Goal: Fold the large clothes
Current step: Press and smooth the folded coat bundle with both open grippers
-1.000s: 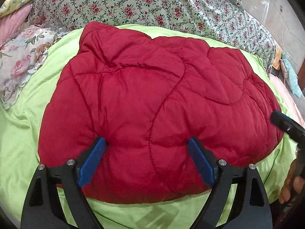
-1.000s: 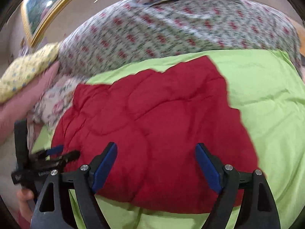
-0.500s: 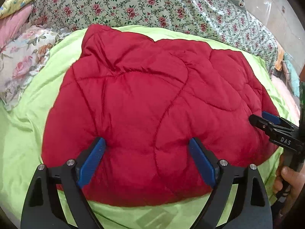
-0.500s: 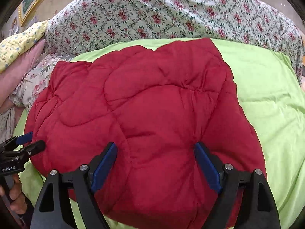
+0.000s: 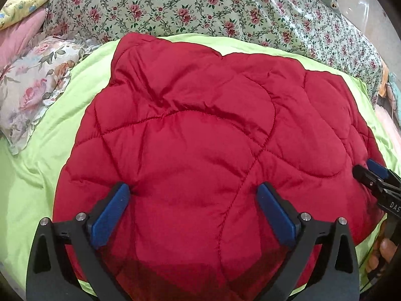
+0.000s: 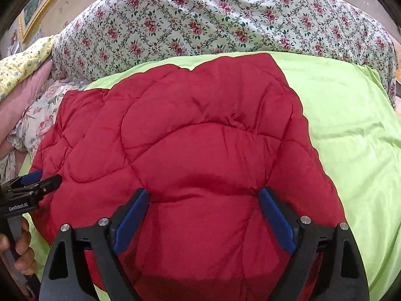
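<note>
1. Left wrist view: red quilted jacket [image 5: 200, 130], puffy and folded into a rounded slab, lies on the green sheet [image 5: 32, 175]. Left gripper [image 5: 193, 195] jaws spread wide, still opening, tips dimpling the padding, nothing pinched.
2. Right wrist view: same jacket [image 6: 190, 135] mid-sheet. Right gripper [image 6: 203, 200] wide, opening, tips pressing the fabric, no grip.

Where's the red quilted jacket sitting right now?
In both wrist views the red quilted jacket lies spread on the lime-green sheet, in front of the floral bedspread, with a floral pillow to its left.
</note>
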Available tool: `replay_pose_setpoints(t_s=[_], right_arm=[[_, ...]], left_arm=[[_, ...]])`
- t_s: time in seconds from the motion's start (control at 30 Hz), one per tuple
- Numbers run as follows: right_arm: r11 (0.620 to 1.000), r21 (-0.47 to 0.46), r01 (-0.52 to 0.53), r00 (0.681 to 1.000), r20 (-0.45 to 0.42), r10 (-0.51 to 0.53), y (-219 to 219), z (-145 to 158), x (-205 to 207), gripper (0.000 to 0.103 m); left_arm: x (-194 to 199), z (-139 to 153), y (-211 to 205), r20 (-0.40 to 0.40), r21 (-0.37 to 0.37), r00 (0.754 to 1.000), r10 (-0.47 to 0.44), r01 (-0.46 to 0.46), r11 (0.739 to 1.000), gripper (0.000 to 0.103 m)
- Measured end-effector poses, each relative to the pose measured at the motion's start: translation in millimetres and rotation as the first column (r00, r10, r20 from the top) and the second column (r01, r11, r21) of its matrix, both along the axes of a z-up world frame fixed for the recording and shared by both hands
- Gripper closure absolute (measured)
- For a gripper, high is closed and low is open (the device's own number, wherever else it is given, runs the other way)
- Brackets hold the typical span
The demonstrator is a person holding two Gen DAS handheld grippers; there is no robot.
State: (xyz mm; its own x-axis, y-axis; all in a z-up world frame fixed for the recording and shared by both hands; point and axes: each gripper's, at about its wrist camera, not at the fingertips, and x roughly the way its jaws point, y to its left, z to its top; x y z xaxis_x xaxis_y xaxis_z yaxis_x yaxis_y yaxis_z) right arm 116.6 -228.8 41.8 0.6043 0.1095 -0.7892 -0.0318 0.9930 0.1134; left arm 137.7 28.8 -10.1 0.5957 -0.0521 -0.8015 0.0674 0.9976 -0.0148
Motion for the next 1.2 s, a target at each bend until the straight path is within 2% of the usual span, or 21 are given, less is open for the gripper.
replay_pose_setpoints(t_s=[0.67, 0.93, 1.1, 1.2], right_arm=[[0.999, -0.044, 0.009, 1.0, 0.021, -0.008, 7.3, 0.0, 5.4, 0.009], [0.998, -0.064, -0.031, 0.998, -0.064, 0.027, 6.6, 4.7, 23.3, 0.007], [0.997, -0.081, -0.021, 0.997, -0.081, 0.014, 2.9, -1.2, 37.5, 0.003], [0.997, -0.076, -0.007, 0.997, -0.081, 0.001, -0.9, -4.7, 41.2, 0.002]], left_arm=[[7.2, -5.4, 0.9, 0.013, 0.013, 1.0, -0.012, 0.012, 1.0, 0.0], [23.0, -2.7, 3.4, -0.036, -0.002, 0.999, -0.031, 0.031, 1.0, 0.0], [42.0, -2.7, 10.1, -0.076, -0.026, 0.997, -0.032, 0.03, 0.999, 0.0], [38.6, 2.9, 11.4, -0.078, -0.027, 0.997, -0.03, 0.028, 0.999, 0.0]])
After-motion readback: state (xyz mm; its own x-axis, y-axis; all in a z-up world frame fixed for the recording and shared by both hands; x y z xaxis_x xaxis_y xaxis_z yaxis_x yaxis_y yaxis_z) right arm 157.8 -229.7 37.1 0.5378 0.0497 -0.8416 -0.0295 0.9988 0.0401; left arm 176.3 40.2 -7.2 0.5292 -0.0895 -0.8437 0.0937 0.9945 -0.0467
